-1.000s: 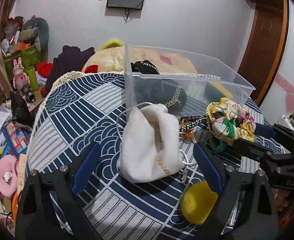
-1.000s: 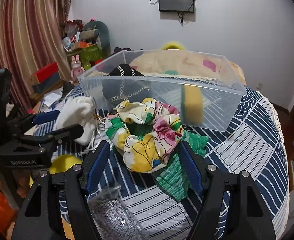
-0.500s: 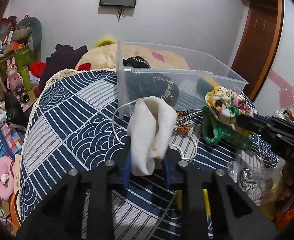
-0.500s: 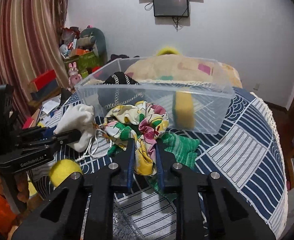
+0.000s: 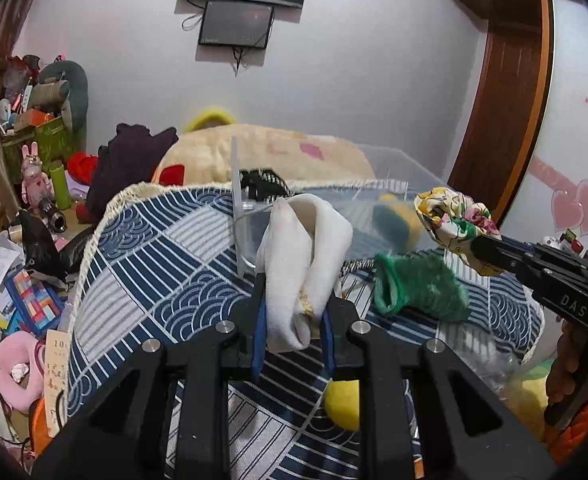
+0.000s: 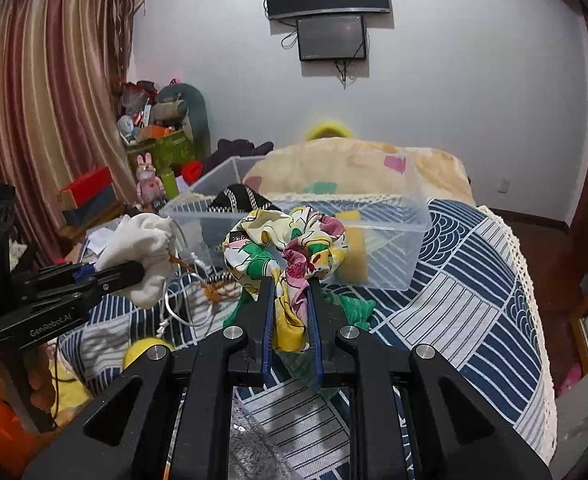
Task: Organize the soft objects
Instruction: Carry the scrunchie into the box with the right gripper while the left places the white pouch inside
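1. The table (image 6: 486, 248), under a blue-and-white patterned cloth, carries everything; more of the room wall shows above it than half a second ago, so both cameras sit higher.
2. The clear bin (image 6: 378, 248) stands toward the table's far edge, its long axis running left to right. It lies straight ahead of both grippers and a little below the loads. A yellow sponge (image 6: 356, 250) and a dark chained item (image 6: 235, 198) already lie inside.
3. The left gripper (image 5: 291, 320) is clamped on the white pouch (image 5: 302, 264), which hangs clear of the cloth just short of the bin's near-left corner. One second ago its jaws stood wide apart around the pouch as it sat on the table.
4. The right gripper (image 6: 291, 312) is clamped on the floral scrunchie (image 6: 289, 248), held up in front of the bin's near wall. It too stood open a second ago, and the scrunchie then rested on the green cloth (image 6: 354, 306).
5. The green cloth now lies alone near the table's middle, and a yellow ball (image 5: 344, 402) sits close to the near edge.
6. Judging by the views, the right gripper is nearer the bin's middle, so the scrunchie likely needs only a short forward carry over the near wall.
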